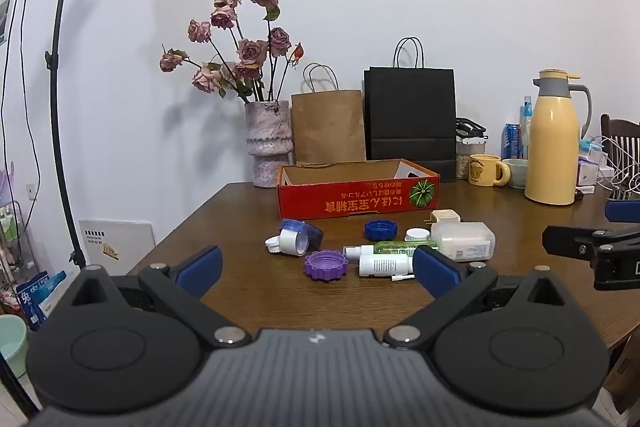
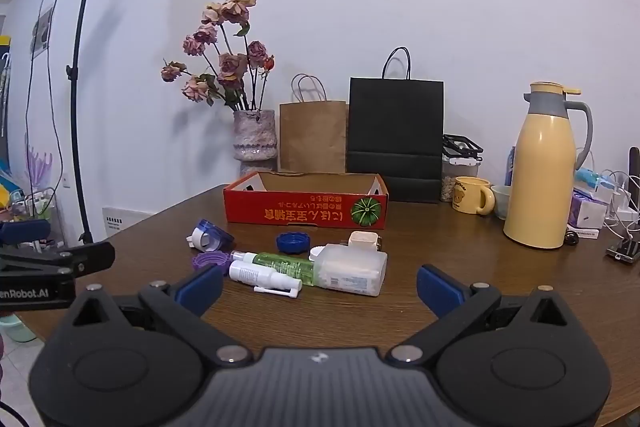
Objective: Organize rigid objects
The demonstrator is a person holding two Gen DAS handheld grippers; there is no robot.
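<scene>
A red cardboard box [image 1: 358, 198] [image 2: 306, 207] stands open on the brown table [image 1: 256, 291]. In front of it lies a cluster: a purple cap [image 1: 325, 265] [image 2: 210, 261], a blue cap [image 1: 380, 229] [image 2: 293, 242], a blue-and-white tape roll [image 1: 298, 237] [image 2: 210, 235], a white spray bottle [image 1: 384, 264] [image 2: 260, 275], a green spray bottle [image 1: 394, 248] [image 2: 284, 263], a clear plastic box [image 1: 464, 241] [image 2: 352, 269] and a beige plug [image 1: 444, 215] [image 2: 363, 239]. My left gripper [image 1: 318, 269] is open and empty just short of the cluster. My right gripper [image 2: 320, 287] is open and empty near the clear box.
At the back stand a vase of dried roses [image 1: 269, 143], a brown paper bag [image 1: 328, 125] and a black bag [image 1: 410, 115]. To the right are a yellow mug [image 1: 486, 169], a yellow thermos [image 1: 554, 143] and cables [image 2: 616, 203]. A light stand [image 1: 60, 87] rises left of the table.
</scene>
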